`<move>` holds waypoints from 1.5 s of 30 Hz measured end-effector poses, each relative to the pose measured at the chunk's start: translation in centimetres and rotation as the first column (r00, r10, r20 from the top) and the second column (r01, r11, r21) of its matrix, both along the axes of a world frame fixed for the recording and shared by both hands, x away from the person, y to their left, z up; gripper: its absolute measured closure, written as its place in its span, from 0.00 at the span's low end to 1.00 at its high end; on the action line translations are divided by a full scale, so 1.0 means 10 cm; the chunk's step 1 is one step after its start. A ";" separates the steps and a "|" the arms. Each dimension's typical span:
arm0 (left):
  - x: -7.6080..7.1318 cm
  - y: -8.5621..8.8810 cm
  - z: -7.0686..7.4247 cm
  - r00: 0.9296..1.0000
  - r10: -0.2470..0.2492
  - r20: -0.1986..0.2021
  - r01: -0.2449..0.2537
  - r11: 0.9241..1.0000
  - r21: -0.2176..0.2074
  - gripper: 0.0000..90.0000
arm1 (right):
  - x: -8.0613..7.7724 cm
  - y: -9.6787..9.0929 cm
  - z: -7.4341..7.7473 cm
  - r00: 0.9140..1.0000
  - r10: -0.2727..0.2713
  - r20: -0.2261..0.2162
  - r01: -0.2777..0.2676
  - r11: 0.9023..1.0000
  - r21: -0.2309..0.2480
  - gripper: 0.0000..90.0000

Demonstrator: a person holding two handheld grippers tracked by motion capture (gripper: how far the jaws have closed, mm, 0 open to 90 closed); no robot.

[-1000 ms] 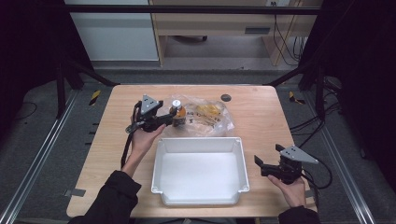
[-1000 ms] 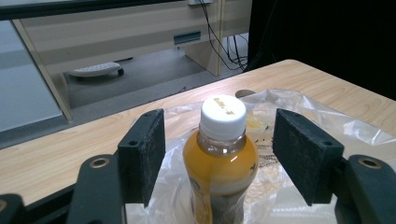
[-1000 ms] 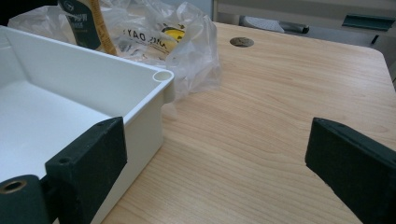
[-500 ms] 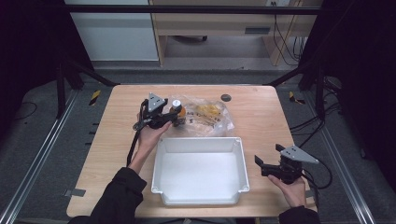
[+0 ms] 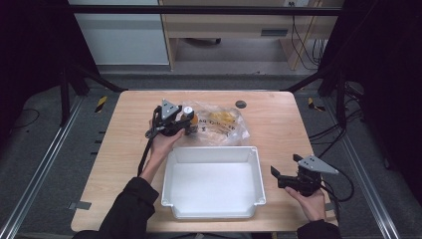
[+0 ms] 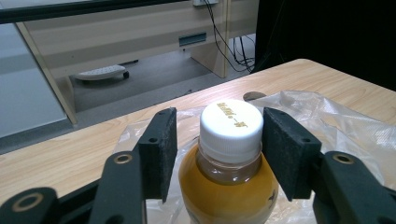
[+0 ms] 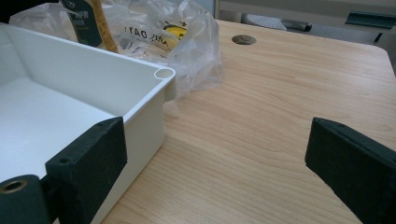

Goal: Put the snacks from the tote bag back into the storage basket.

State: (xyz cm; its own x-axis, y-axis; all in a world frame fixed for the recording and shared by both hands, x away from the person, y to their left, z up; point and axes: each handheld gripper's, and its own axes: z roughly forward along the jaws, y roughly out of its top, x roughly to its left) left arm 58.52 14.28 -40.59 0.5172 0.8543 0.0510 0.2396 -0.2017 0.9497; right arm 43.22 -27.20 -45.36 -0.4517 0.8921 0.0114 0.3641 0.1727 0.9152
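Flanking the half-hidden bottle (image 6: 229, 163), left gripper (image 6: 217, 151) jaws show gaps; right gripper (image 7: 215, 158) gapes empty.

Bare wood left open right of the white tray (image 5: 211, 155), room behind the tray blocked by the crinkled plastic bag (image 5: 224, 124) and bottle (image 5: 188, 117), tray interior unobstructed, small dark disc (image 5: 241, 104) set well behind the tray.
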 end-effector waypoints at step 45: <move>0.02 -0.14 0.03 0.999 0.022 -0.049 -0.020 0.999 0.033 0.65 | 0.01 -0.01 -0.01 1.000 -0.006 -0.010 0.006 1.000 -0.012 0.06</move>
